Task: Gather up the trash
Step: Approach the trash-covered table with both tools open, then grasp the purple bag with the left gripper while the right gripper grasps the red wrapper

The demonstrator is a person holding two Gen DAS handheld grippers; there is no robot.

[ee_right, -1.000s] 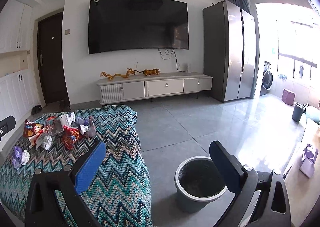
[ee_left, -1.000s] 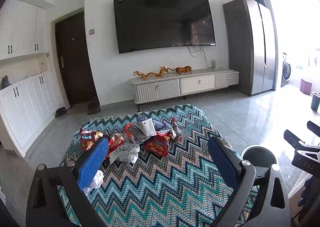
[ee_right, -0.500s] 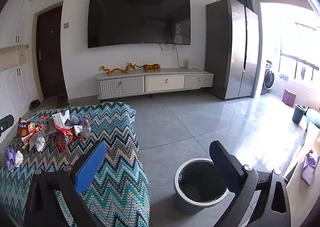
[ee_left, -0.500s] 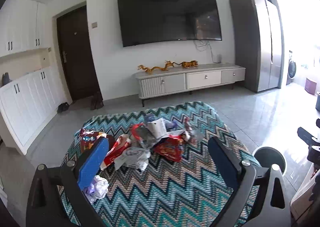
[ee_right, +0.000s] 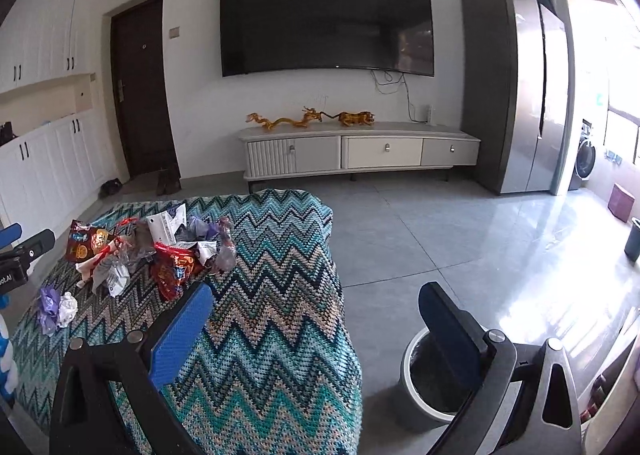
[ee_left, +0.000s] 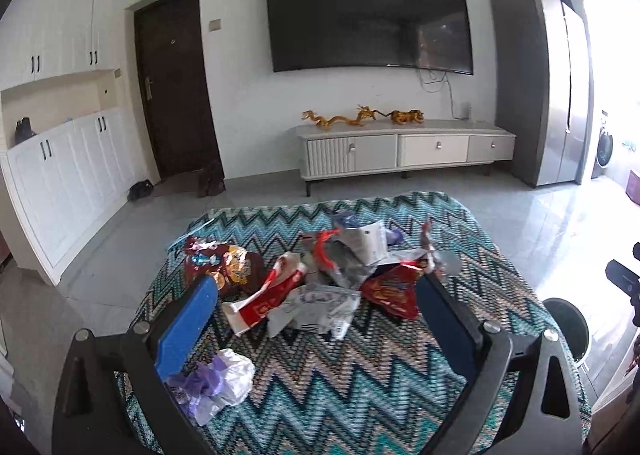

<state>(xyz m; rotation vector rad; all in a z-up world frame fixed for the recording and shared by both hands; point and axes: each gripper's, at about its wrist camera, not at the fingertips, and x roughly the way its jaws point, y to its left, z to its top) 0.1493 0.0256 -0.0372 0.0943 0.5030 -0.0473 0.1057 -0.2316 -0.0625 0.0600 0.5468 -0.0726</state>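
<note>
A pile of snack wrappers (ee_left: 320,275) lies on a table covered with a zigzag blanket (ee_left: 340,375); it also shows in the right wrist view (ee_right: 160,251). A crumpled purple and white wrapper (ee_left: 212,383) lies apart, near the table's front left. My left gripper (ee_left: 316,291) is open and empty, above the table just short of the pile. My right gripper (ee_right: 316,301) is open and empty, over the table's right edge. A grey trash bin (ee_right: 436,379) stands on the floor right of the table, partly behind the right finger.
A TV cabinet (ee_right: 360,151) stands against the far wall under a wall TV (ee_right: 324,19). A grey fridge (ee_right: 516,95) stands at the right, white cupboards (ee_left: 60,175) at the left. A small dark bin (ee_right: 634,239) is far right on the tiled floor.
My left gripper has moved forward toward the wrapper pile, which now looks larger and nearer. My right gripper has shifted slightly left and forward. Both stay open.
</note>
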